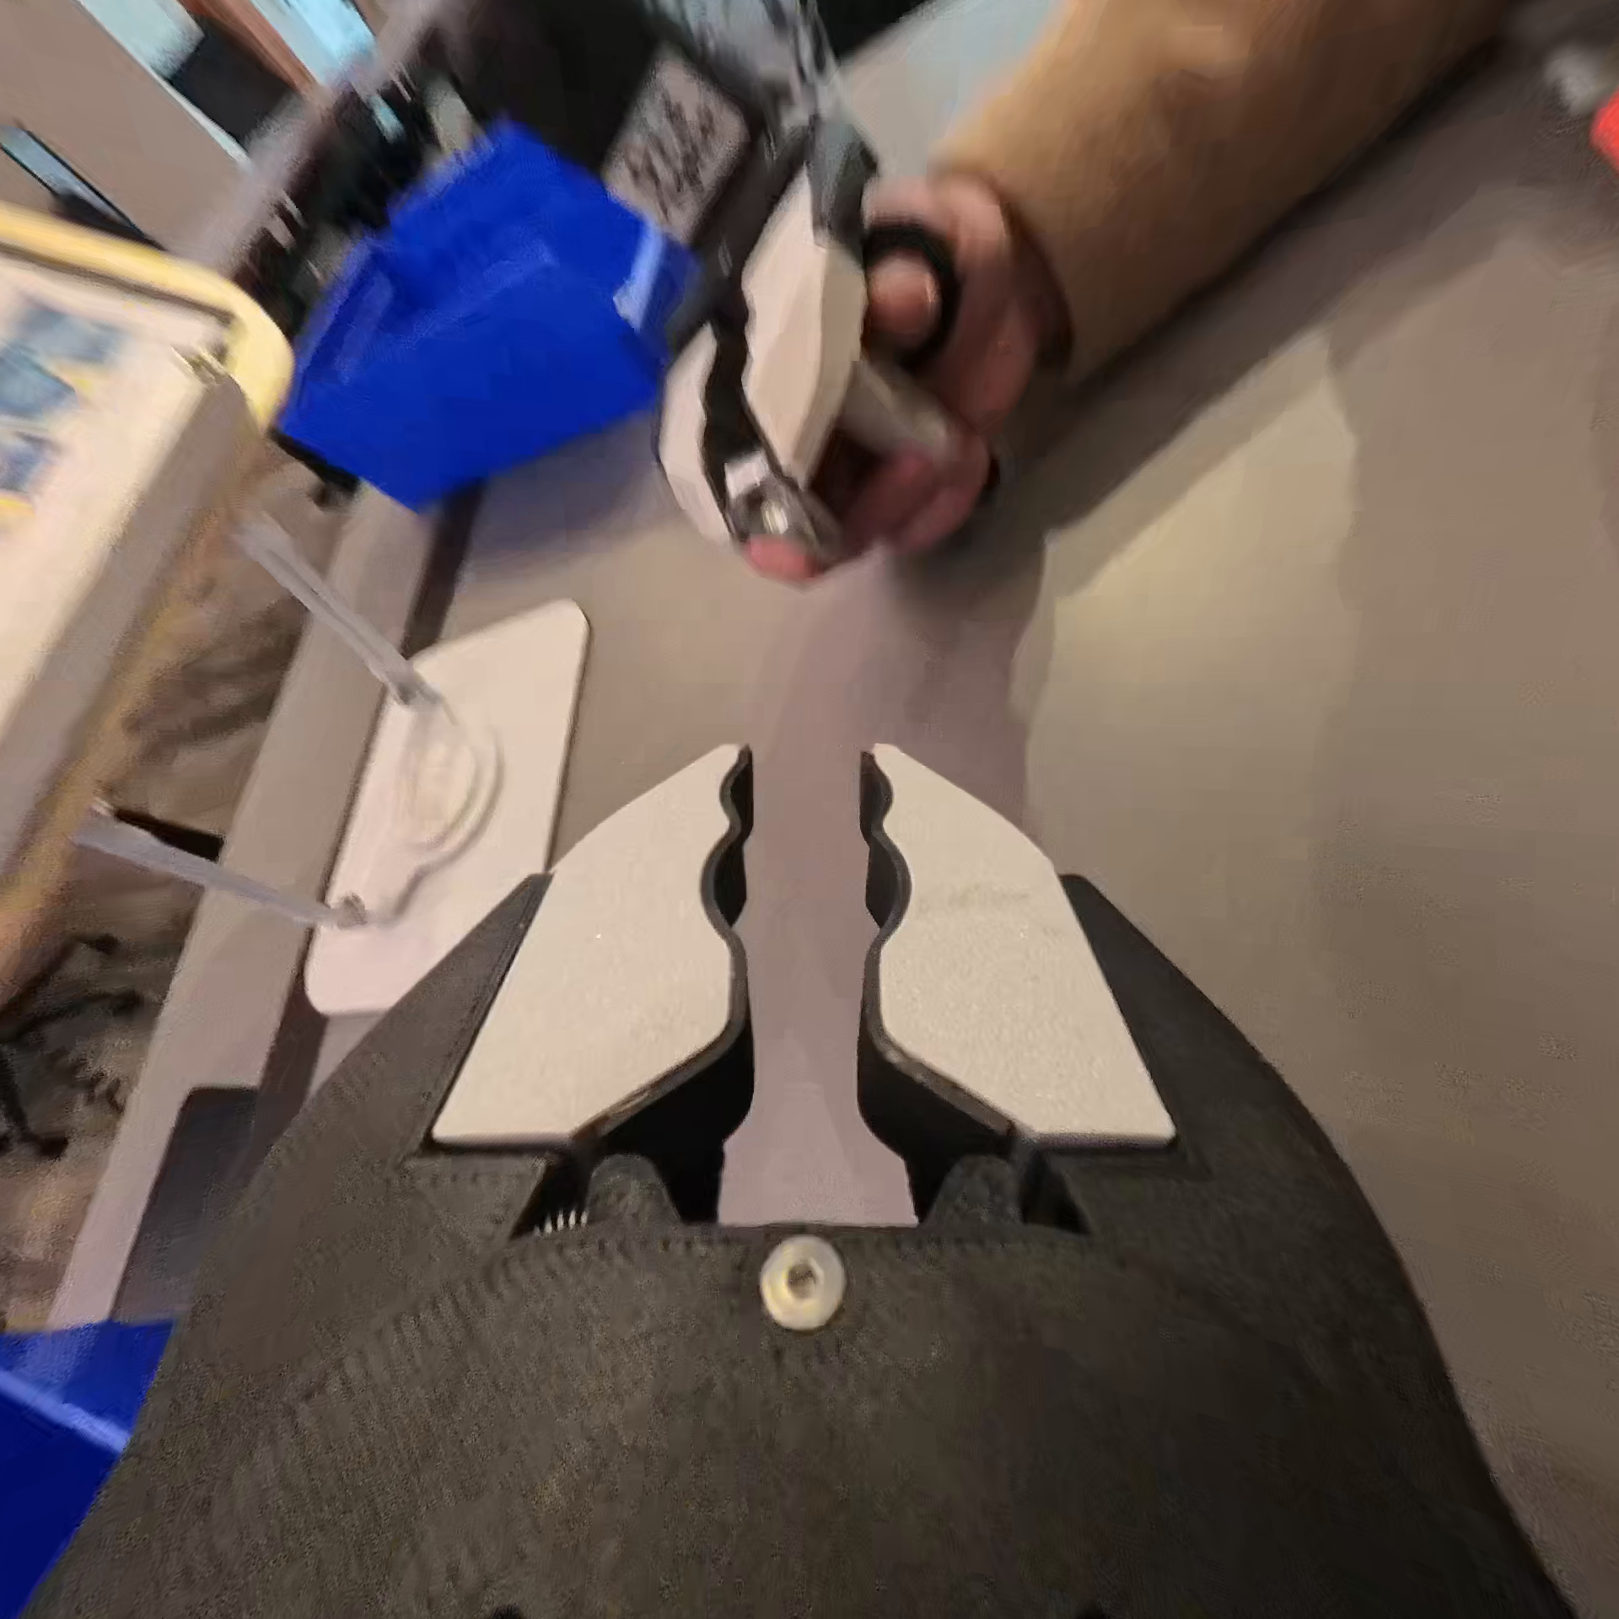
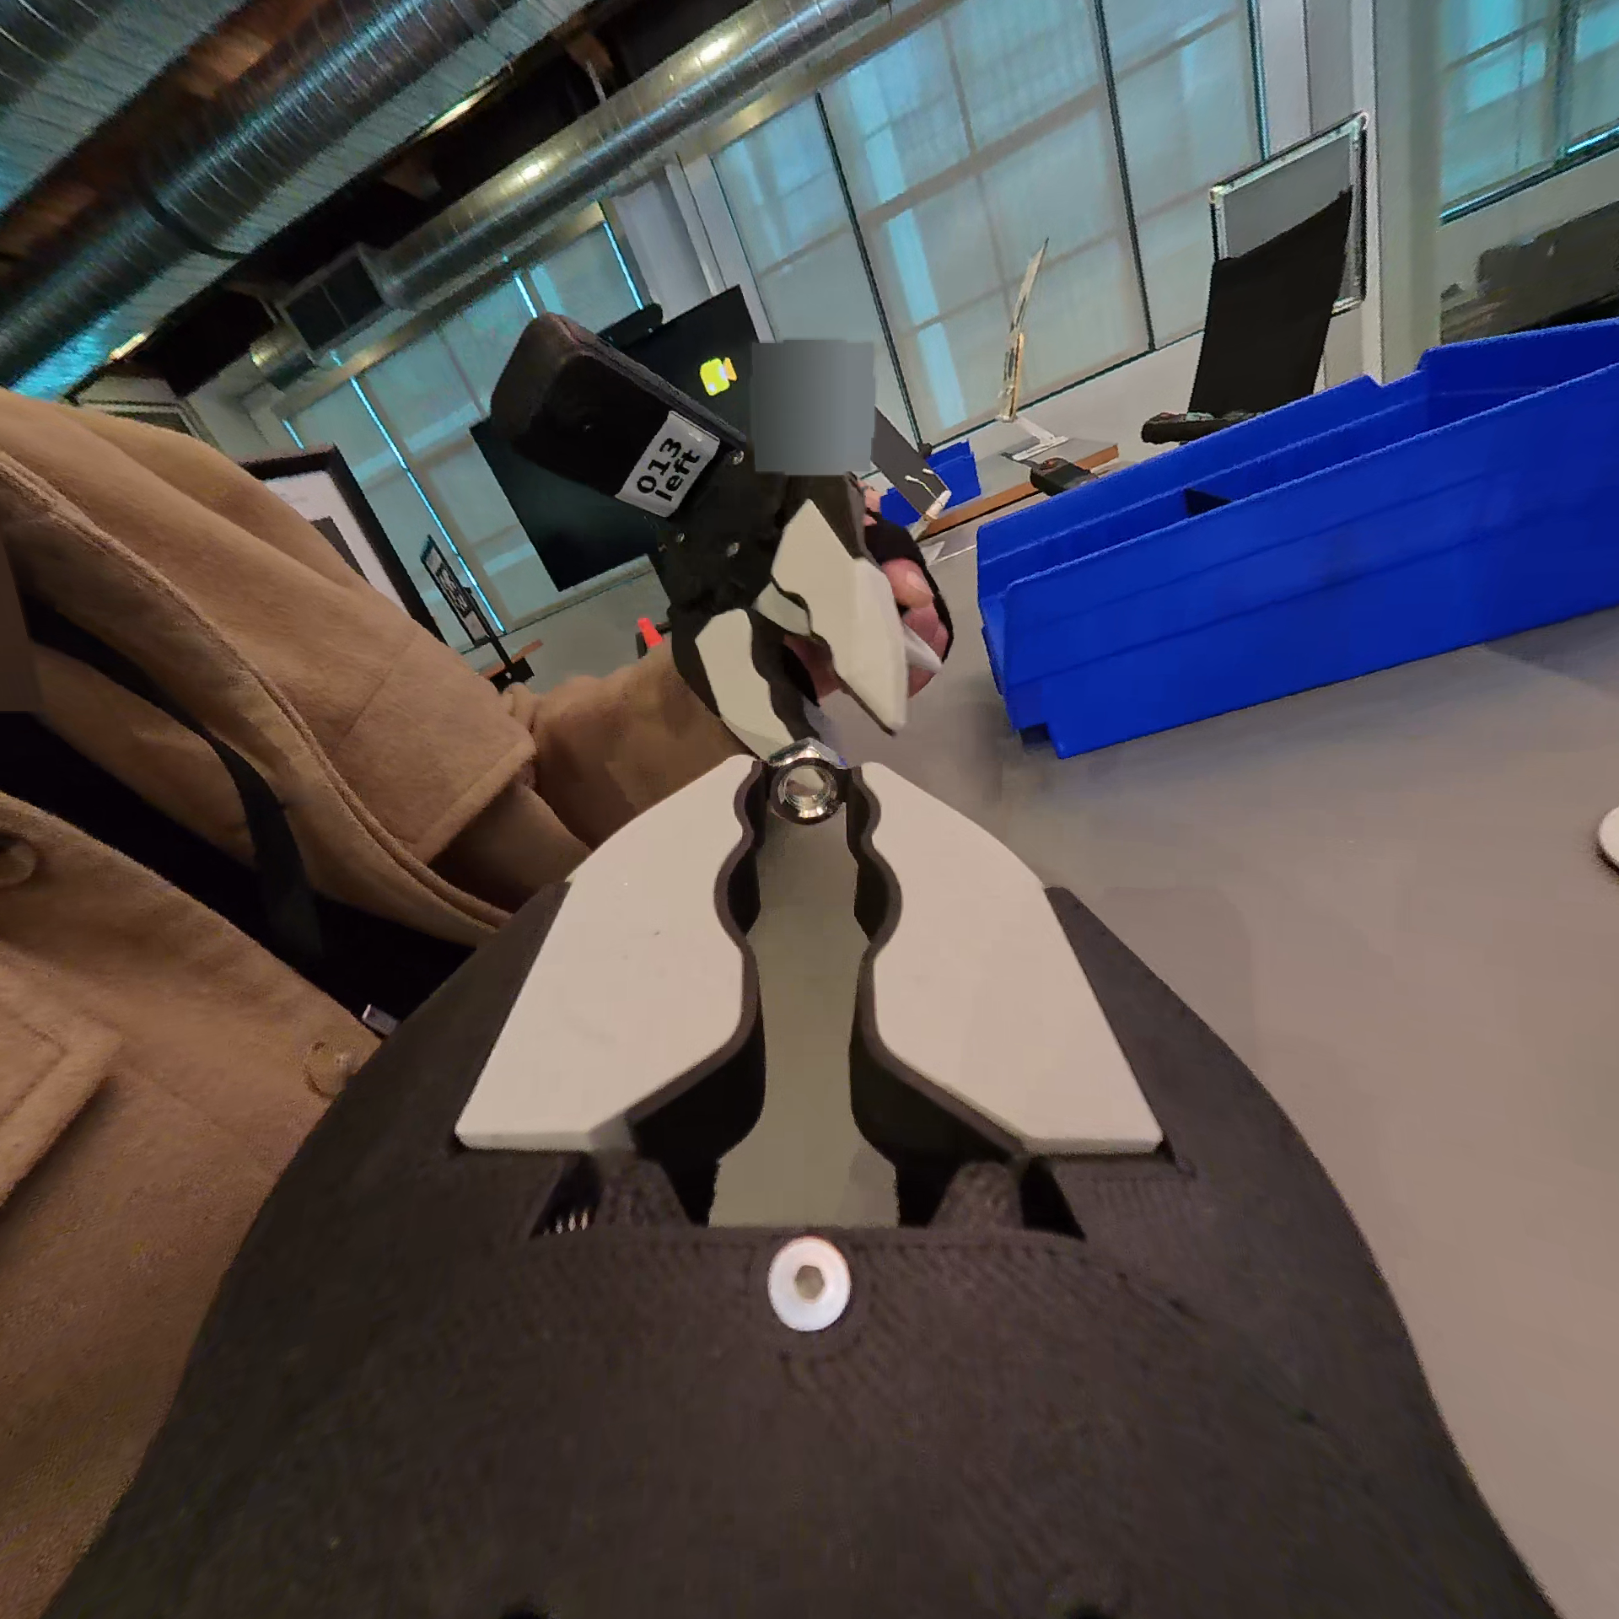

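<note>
Silver and shiny, a six-sided metal nut (image 2: 804, 790) shows clearly only in the right wrist view, pinched between the right gripper (image 2: 806, 788) tips at 12 o'clock. The left gripper (image 1: 806, 771) holds nothing, its jaws a little apart above the grey table (image 1: 1270, 788). Blue bins (image 2: 1314, 596) sit at 2 o'clock.

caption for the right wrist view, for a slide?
Right gripper pinching a steel hex nut at its fingertips, left gripper just beyond, blue bins on grey table.
</note>
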The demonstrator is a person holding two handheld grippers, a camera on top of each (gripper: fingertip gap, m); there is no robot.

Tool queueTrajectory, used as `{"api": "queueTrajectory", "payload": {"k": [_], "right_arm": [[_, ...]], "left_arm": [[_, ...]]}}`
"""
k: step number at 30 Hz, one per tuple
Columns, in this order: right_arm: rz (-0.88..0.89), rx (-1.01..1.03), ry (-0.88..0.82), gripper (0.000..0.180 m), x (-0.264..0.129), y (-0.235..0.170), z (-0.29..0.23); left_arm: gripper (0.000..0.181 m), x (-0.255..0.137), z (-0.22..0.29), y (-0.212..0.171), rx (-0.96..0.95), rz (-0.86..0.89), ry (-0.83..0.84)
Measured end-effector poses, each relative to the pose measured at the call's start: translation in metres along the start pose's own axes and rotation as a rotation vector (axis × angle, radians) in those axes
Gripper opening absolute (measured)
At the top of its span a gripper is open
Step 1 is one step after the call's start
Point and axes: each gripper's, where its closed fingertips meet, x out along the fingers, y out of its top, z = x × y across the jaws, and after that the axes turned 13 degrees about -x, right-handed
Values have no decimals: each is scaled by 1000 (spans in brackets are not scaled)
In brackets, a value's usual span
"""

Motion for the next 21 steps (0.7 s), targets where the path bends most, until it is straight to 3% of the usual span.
{"api": "queueTrajectory", "payload": {"k": [4, 10, 21], "right_arm": [[-56, -34, -20, 17, -2, -9, 3], [-89, -49, -20, 17, -2, -16, 4], [-87, -51, -18, 17, -3, -15, 4]], "left_arm": [[24, 10, 1, -54, 47, -244, -43], [26, 26, 6, -91, 88, -396, -113], [35, 44, 26, -84, 75, -365, -136]]}}
